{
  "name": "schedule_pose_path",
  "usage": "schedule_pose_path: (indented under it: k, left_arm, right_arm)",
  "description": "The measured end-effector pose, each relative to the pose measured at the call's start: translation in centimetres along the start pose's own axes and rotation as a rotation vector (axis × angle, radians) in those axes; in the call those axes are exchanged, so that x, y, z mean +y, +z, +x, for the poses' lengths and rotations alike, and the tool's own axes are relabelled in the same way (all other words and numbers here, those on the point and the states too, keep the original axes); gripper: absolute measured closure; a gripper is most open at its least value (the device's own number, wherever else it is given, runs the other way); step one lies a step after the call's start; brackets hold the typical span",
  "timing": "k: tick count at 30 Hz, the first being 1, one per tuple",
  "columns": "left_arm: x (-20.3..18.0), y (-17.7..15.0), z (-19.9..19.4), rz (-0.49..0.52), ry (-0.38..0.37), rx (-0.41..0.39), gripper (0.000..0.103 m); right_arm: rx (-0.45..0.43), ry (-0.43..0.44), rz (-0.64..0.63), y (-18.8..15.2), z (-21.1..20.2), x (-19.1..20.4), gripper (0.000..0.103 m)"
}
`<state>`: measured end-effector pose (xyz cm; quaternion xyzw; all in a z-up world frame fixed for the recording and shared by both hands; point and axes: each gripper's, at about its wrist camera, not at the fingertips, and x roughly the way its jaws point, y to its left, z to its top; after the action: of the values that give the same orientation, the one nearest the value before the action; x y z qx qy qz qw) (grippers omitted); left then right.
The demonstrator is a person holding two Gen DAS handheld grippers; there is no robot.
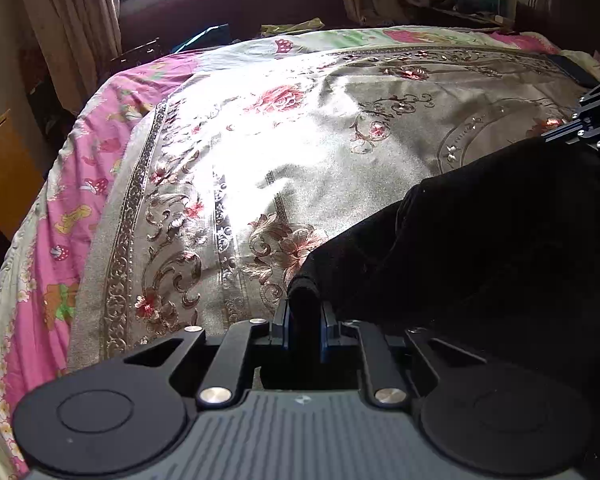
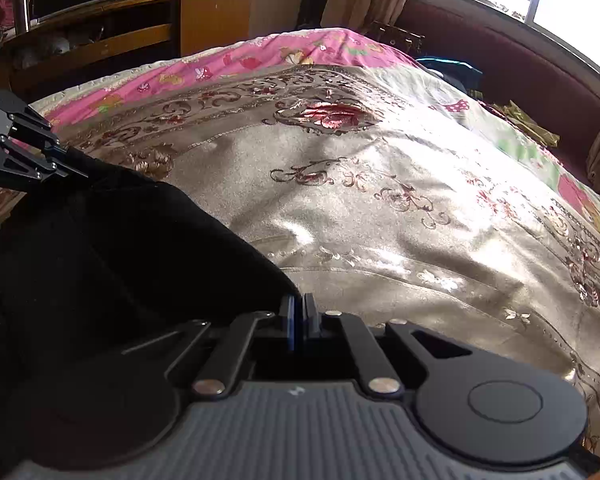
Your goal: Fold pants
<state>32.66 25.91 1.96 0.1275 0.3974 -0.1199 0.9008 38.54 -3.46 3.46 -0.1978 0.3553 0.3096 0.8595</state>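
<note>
Your left tongs (image 1: 305, 322) sit low over the bed (image 1: 260, 152), their two fingers (image 1: 281, 320) drawn in close with a rolled edge of the black pants (image 1: 480, 240) pinched between them. Your right tongs (image 2: 300, 322) are clamped nearly flat together on another edge of the pants (image 2: 120, 248), also low over the bed (image 2: 380, 208). Seen from each camera, the other tool reaches in from the side: the right tongs (image 1: 572, 130) gripping the cloth's far corner, the left tongs (image 2: 70, 166) doing the same
</note>
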Motion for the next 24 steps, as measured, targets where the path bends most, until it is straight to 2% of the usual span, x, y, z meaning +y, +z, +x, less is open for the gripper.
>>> schedule_pose_path:
  k: [3, 6, 8, 10, 13, 15, 17, 19, 20, 22, 24]
  left_arm:
    - [-0.8, -0.2, -5.5, 0.021, 0.001, -0.134, 0.075]
    - [-1.3, -2.9, -11.8, -0.013, -0.053, -0.267, 0.074]
    - [-2.6, -6.2, -15.5, -0.025, -0.058, -0.304, 0.074]
    - [-4.7, -9.8, -17.3, 0.003, -0.040, -0.287, 0.074]
    - [-8.0, -15.6, -17.5, 0.005, -0.056, -0.185, 0.074]
    - [-9.0, -18.3, -16.8, -0.025, -0.037, -0.135, 0.074]
    - [-9.2, -19.8, -16.8, -0.088, -0.030, -0.126, 0.075]
    - [-9.2, -20.0, -17.1, -0.119, -0.017, -0.146, 0.075]
    - [-9.4, -19.8, -17.4, -0.109, -0.011, -0.158, 0.075]
    - [-10.0, -19.0, -17.5, -0.061, 0.008, -0.176, 0.075]
    - [-10.4, -18.4, -17.4, -0.022, 0.007, -0.183, 0.075]
  right_arm:
    - [-0.062, -0.012, 0.008, -0.7, -6.8, 1.8, 0.100]
    - [-0.116, 0.006, 0.027, -3.1, -14.4, 4.2, 0.100]
    - [-0.131, 0.025, 0.045, -5.3, -18.2, 6.3, 0.103]
    - [-0.100, 0.079, 0.083, -8.4, -20.6, 9.1, 0.103]
    - [0.004, 0.173, 0.094, -12.8, -19.8, 13.1, 0.103]
    - [0.045, 0.166, 0.084, -15.1, -18.1, 15.1, 0.103]
    - [0.038, 0.118, 0.002, -15.8, -16.8, 16.1, 0.100]
    - [-0.020, 0.011, -0.136, -16.0, -15.9, 16.8, 0.090]
    - [-0.014, -0.016, -0.192, -15.8, -15.2, 16.8, 0.077]
    - [-0.010, -0.043, -0.247, -15.0, -13.9, 16.1, 0.068]
    - [-0.013, -0.102, -0.374, -14.4, -12.5, 15.8, 0.064]
